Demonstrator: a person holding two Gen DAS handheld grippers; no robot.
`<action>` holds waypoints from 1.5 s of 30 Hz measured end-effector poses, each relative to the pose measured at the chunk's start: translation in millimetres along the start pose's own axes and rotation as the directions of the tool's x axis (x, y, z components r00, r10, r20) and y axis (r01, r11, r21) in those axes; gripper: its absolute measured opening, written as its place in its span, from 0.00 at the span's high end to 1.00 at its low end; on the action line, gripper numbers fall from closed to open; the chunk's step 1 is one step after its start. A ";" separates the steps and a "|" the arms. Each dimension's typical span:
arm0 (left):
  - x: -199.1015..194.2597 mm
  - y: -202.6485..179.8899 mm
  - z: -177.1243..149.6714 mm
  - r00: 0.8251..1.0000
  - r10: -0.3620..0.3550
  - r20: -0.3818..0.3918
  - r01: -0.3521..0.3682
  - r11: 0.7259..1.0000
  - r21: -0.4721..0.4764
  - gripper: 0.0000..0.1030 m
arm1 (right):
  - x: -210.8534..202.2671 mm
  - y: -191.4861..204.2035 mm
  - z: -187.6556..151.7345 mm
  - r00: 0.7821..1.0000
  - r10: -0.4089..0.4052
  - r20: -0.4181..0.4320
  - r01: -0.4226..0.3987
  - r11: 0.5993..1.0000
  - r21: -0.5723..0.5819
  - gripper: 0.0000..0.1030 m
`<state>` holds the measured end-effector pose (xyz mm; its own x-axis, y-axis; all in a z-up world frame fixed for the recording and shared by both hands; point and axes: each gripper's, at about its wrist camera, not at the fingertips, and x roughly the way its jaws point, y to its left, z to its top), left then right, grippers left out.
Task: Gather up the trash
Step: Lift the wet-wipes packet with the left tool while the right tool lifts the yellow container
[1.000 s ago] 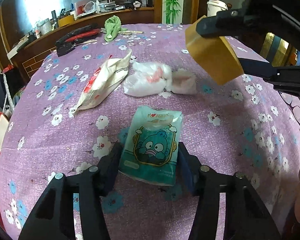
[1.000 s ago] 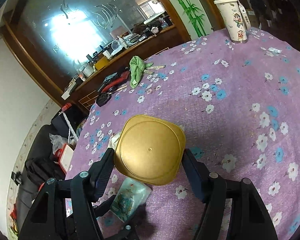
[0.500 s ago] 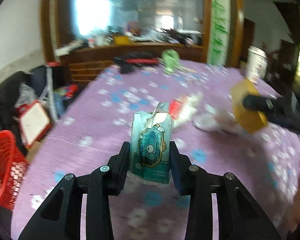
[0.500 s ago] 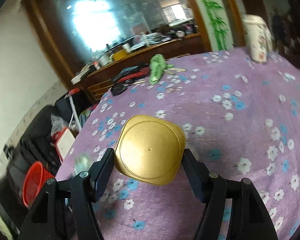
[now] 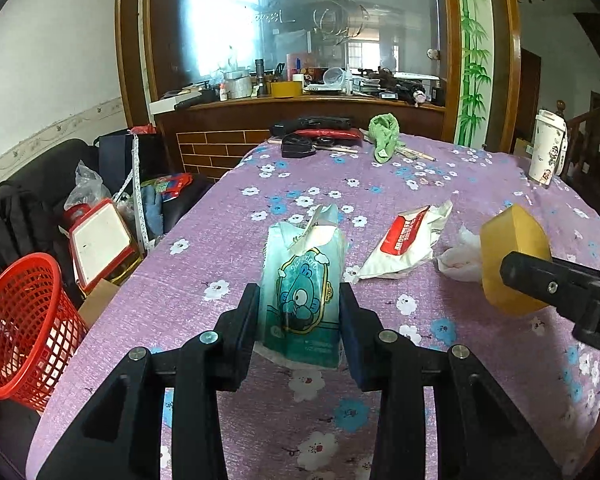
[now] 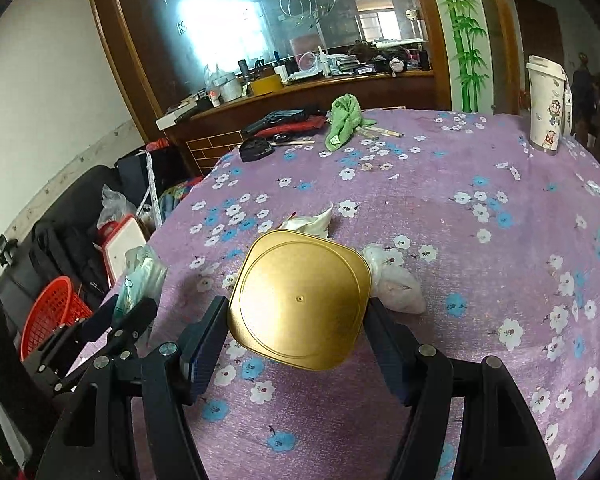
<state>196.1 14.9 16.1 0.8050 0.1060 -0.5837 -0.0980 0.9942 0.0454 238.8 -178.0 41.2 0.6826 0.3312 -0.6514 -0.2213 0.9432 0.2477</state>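
Purple floral desk (image 5: 480, 184); left gripper (image 5: 300, 320) clamped on teal wrapper (image 5: 300, 288), right gripper (image 6: 300, 316) clamping gold container (image 6: 300, 300), lifted for red basket (image 5: 20, 320) far left.

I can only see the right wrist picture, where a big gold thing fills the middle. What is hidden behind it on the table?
Observer: A white wrapper with a red label lies flat there, beside a crumpled white tissue.
Operator: And the greenish packet at my left edge, what is printed on it?
Observer: The teal packet shows a blue one-eyed cartoon face; the left tool is clamped on its sides.
Operator: Is the gold thing a flat lid?
Observer: No. From the side the gold container is a deep tub, held in the right tool.
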 end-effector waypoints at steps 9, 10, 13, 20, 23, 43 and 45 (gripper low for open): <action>-4.5 -3.8 -1.5 1.000 0.004 0.018 -0.004 1.000 0.017 0.64 | 3.2 4.6 -1.3 0.999 -0.042 0.002 0.042 0.998 -0.044 0.29; -5.1 -4.3 -1.6 1.000 0.005 0.021 -0.005 1.000 0.019 0.64 | 3.7 4.6 -1.5 0.999 -0.043 0.000 0.043 0.998 -0.046 0.29; -7.2 -3.9 -1.6 0.999 0.009 0.031 -0.010 1.000 0.021 0.63 | 2.9 3.5 -2.1 0.999 -0.047 0.003 0.047 0.998 -0.048 0.29; -8.1 -3.9 -1.5 0.999 0.010 0.035 -0.011 1.000 0.024 0.63 | 3.3 4.7 -2.5 0.998 -0.056 0.006 0.056 0.997 -0.055 0.29; -8.3 -3.7 -1.4 0.999 0.011 0.036 -0.011 1.000 0.021 0.63 | 2.6 5.2 -2.9 0.998 -0.067 0.011 0.067 0.996 -0.063 0.29; -13.3 0.2 5.3 0.999 0.012 0.051 -0.013 1.000 0.020 0.63 | 0.5 14.8 -5.4 0.993 -0.113 0.038 0.117 0.986 -0.118 0.29; -13.0 0.0 4.8 0.999 0.012 0.049 -0.013 1.000 0.017 0.63 | -0.3 16.1 -5.8 0.991 -0.122 0.044 0.127 0.984 -0.127 0.29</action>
<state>188.3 13.6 27.6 0.8317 0.1189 -0.5423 -0.0983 0.9929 0.0669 231.0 -162.8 41.3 0.7347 0.2118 -0.6445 -0.2191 0.9732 0.0701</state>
